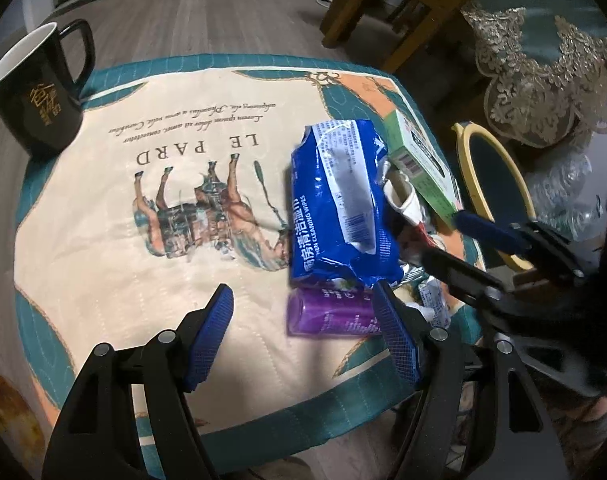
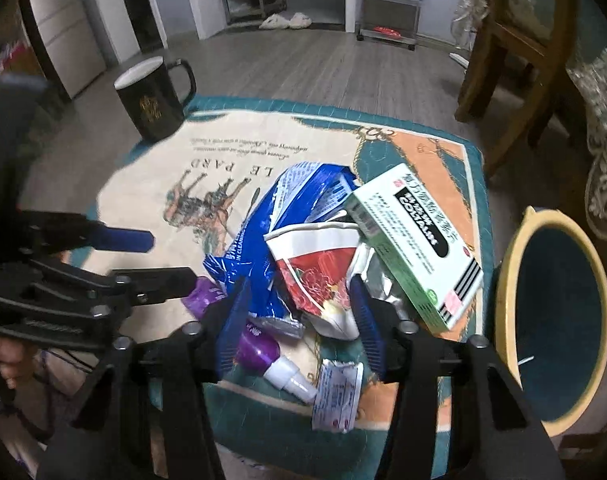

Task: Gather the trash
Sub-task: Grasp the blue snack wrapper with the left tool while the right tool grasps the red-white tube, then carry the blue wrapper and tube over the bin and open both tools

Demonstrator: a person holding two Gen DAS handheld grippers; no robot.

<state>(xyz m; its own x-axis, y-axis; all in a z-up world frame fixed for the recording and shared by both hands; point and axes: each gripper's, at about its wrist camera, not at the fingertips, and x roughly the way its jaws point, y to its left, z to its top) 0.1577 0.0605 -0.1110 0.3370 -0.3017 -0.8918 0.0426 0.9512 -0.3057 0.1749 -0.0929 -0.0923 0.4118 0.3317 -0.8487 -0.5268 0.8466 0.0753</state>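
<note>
A trash pile lies on the right of a printed mat: a blue wipes pack, a green box, a crumpled red-and-white wrapper, a purple spray bottle and a small white sachet. My left gripper is open above the mat, its right finger beside the purple bottle. My right gripper is open, its fingers either side of the red-and-white wrapper; it holds nothing. It also shows in the left wrist view.
A black mug stands at the mat's far left corner. A round bin with a yellow rim stands right of the mat. A wooden chair and a lace-edged cloth are at the back right.
</note>
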